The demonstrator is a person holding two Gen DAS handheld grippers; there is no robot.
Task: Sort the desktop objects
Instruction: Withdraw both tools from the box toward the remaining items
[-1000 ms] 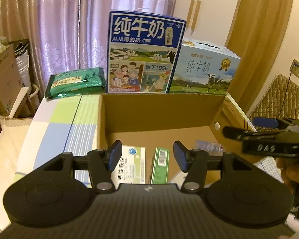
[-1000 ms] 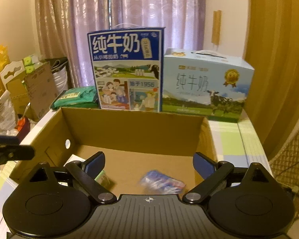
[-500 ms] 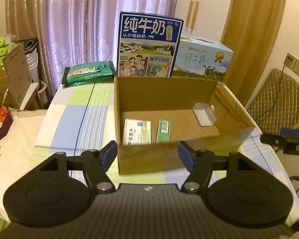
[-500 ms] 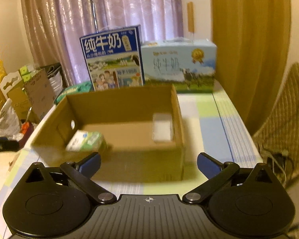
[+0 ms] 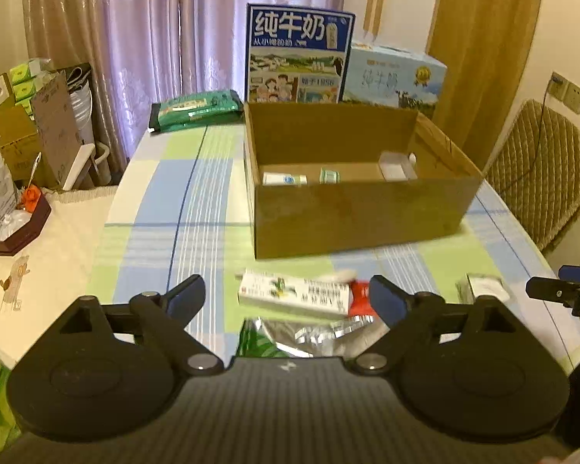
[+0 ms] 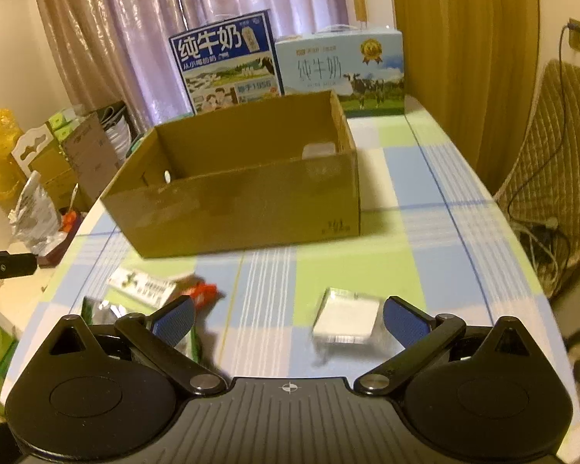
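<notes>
Both claws spread empty, cardboard box [image 5: 359, 212] ahead, milk cartons [image 5: 299, 58] behind, white packet [image 6: 346, 319] near right claw [image 6: 288, 319]

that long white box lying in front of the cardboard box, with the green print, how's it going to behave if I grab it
The long white box looks like thin printed card, so probably light and likely to dent under a hard squeeze. It lies flat on the tablecloth, so it should slide rather than roll. The left gripper, open, looks wide enough for its narrow side.
</notes>
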